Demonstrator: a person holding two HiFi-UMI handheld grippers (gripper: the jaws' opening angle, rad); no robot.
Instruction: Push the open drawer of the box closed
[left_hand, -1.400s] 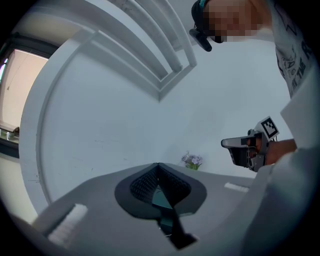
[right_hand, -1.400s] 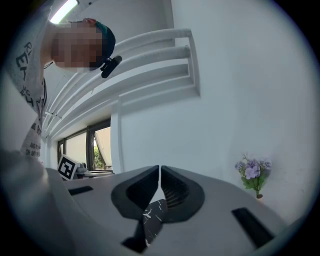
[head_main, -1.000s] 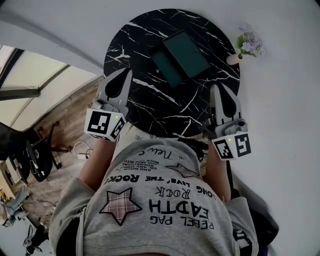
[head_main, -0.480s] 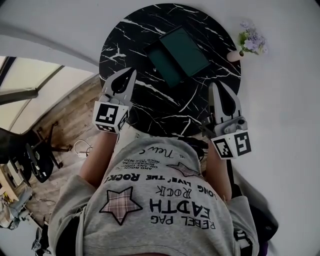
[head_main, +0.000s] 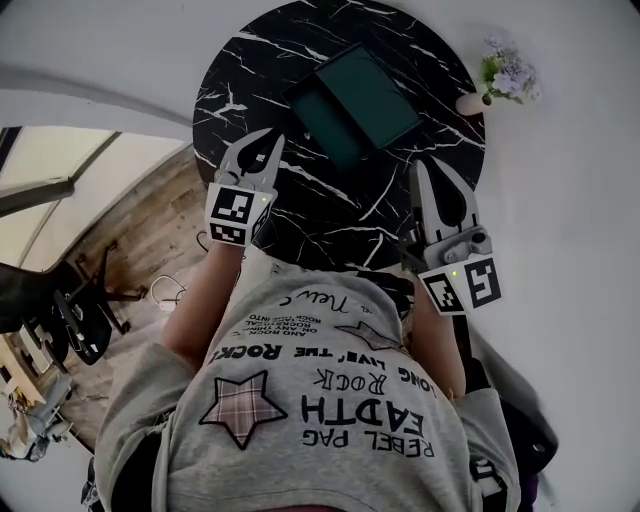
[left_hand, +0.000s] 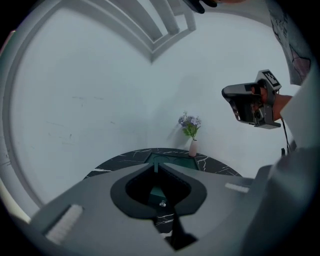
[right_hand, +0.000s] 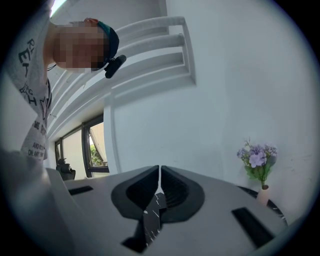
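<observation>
A dark green box (head_main: 377, 92) lies on the round black marble table (head_main: 250, 70), with its drawer (head_main: 322, 125) pulled out toward the near left. My left gripper (head_main: 271, 136) is shut and empty. It hovers over the table just left of the drawer front, not touching it. In the left gripper view the box (left_hand: 172, 161) lies beyond the closed tips of the left gripper (left_hand: 155, 168), and the drawer's small knob (left_hand: 162, 203) shows between the jaws. My right gripper (head_main: 418, 164) is shut and empty over the near right of the table, apart from the box. In its own view the right gripper (right_hand: 160, 171) shows closed tips.
A small vase of purple flowers (head_main: 500, 80) stands at the table's far right edge by the white wall; the flowers (left_hand: 190, 129) also show in the left gripper view and the flowers (right_hand: 258, 159) in the right one. Wooden floor and chairs (head_main: 80, 310) lie to the left.
My left gripper has moved forward and to the right, closer to the open drawer. The right gripper has barely shifted.
</observation>
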